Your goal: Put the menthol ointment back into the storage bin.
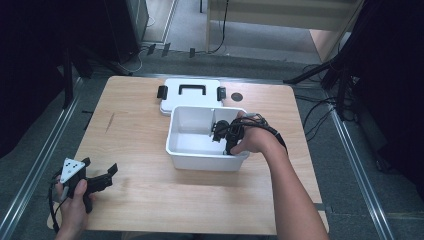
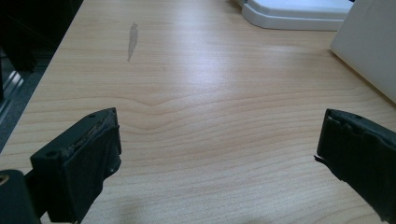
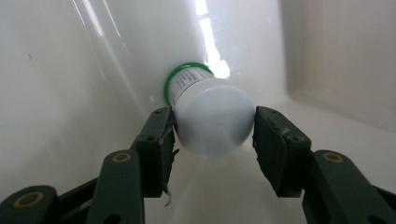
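Inside the white bin (image 1: 178, 155) on the wooden table (image 1: 135, 200), a white bottle (image 3: 212, 116) is pinched between the right gripper (image 3: 214, 126) jaws; the left gripper (image 2: 217, 140) rests near the table's edge, jaws spread apart on nothing.

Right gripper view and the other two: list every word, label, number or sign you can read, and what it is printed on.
No text is readable.
White bottle held in the right gripper inside the white box: a label with fine dark print near its green band, too small and blurred to read.
Lid, table, left gripper: no markings seen.
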`<action>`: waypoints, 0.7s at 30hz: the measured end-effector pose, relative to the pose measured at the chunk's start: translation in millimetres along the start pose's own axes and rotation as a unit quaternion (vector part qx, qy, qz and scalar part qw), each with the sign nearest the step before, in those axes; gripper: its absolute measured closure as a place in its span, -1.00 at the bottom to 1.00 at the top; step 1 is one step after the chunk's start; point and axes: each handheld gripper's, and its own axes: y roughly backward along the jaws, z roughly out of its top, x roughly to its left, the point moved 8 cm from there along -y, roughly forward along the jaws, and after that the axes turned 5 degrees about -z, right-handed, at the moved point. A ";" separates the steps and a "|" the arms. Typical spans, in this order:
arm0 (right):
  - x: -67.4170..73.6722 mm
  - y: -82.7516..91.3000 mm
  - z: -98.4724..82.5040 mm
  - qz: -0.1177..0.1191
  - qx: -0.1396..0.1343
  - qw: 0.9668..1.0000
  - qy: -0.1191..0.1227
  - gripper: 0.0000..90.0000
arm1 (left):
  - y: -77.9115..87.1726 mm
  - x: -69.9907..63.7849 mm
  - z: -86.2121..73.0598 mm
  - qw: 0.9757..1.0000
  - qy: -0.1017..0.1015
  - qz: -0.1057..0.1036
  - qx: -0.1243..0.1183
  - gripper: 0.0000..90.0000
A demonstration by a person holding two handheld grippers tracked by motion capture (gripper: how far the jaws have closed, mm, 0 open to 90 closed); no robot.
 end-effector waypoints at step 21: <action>-0.5 9.0 -1.8 0.014 -0.023 1.000 -0.011 0.08 | -0.1 0.0 0.0 1.000 -0.001 0.001 0.000 -0.99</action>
